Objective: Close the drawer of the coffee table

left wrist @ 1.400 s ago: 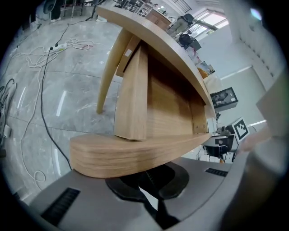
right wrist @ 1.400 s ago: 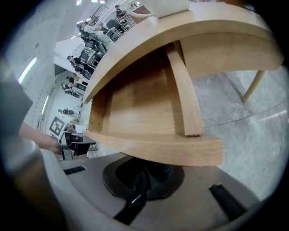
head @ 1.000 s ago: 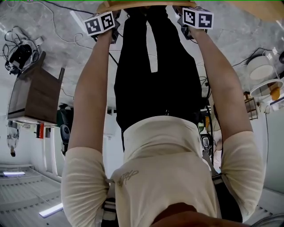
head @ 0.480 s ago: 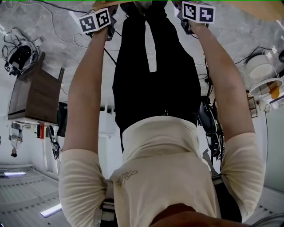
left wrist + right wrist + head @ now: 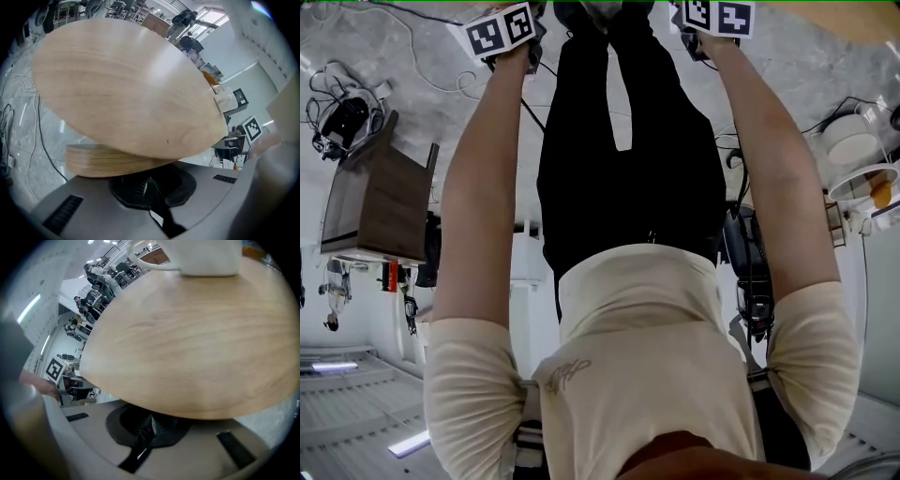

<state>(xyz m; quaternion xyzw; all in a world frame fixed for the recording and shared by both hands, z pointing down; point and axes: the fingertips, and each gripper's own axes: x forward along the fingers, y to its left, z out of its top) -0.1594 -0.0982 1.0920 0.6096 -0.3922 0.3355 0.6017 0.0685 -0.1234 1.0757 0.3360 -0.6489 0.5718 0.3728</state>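
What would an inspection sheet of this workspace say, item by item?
Surface: round pale wooden tabletop.
Job's things: wooden slab under the top, perhaps the drawer; open or closed cannot be told.
Clutter: what looks like a white mug at the tabletop's far edge.
Grippers: left gripper and right gripper, jaws together, nothing between, both at the table's edge.
Cables: loose cables on the marbled floor.
Surroundings: dark wooden cabinet; workshop equipment beyond.
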